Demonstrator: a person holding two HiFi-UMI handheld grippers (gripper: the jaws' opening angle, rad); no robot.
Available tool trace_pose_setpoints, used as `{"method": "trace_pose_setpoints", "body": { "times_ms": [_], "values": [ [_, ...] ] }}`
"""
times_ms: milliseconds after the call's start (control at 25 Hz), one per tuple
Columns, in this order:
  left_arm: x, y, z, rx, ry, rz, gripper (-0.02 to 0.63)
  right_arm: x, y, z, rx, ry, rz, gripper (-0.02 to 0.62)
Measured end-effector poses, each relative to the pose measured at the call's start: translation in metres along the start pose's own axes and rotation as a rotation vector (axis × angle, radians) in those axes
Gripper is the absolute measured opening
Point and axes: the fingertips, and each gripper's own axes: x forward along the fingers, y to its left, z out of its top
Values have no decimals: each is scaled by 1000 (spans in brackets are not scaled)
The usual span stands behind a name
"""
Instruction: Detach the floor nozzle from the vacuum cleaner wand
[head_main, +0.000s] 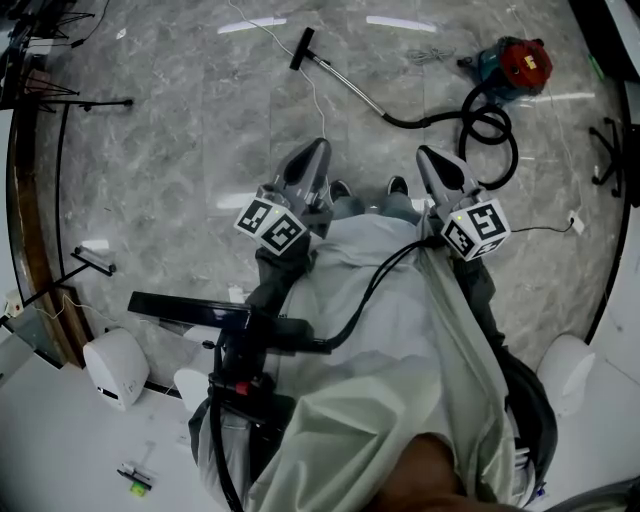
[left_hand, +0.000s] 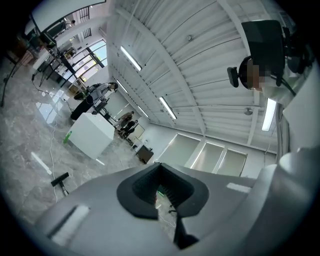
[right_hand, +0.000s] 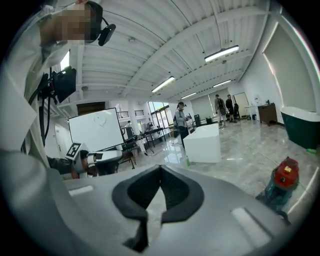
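Status: detachment not started. Closest to the person's body, the left hand-held gripper (head_main: 318, 150) and the right hand-held gripper (head_main: 424, 156) are held side by side at about chest height, above the shoes (head_main: 340, 188). In each gripper view the dark pads meet at the tip with nothing between them, so both hand-held grippers are closed and empty. Neither is near the vacuum cleaner. Farther out, on the marble floor (head_main: 200, 130) well ahead of the shoes, lies the wand (head_main: 345, 82), running diagonally. Its near end joins the black hose (head_main: 490, 130), which loops round to the red and teal canister (head_main: 515, 62) at the far right of the floor. The floor nozzle (head_main: 302, 47) sits at the wand's far end and appears to be joined to it; no gap shows at the joint, though it is small at this range. Remaining, by my judgement: approach the wand, open the jaws, secure the wand and the nozzle, then pull the nozzle free.
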Motion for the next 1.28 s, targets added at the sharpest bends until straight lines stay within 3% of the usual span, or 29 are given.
{"method": "trace_pose_setpoints", "body": {
  "times_ms": [120, 200, 440, 600, 800, 960, 1120, 1280],
  "values": [
    [-2, 10, 7, -17, -14, -12, 0, 9, -10, -1, -23, 13, -43, 0],
    [-3, 18, 13, -28, -25, -22, 0, 19, -7, -2, -92, 42, -47, 0],
    [2, 48, 24, -36, -27, 15, 0, 63, 16, -21, -318, 211, 70, 0],
    [10, 75, 30, -52, -30, 49, 0, 102, -5, -29, -434, 270, 43, 0],
    [26, 133, 35, -75, -16, 129, 0, 180, -54, -45, -425, 361, 57, 0],
    [50, 200, 32, -99, 19, 223, 0, 271, -99, -70, -430, 458, 161, 0],
    [87, 300, 11, -104, 63, 353, 17, 385, -157, -130, -444, 613, 241, 0],
    [128, 412, -30, -108, 47, 472, 101, 506, -235, -222, -458, 684, 196, 2]
  ]
}}
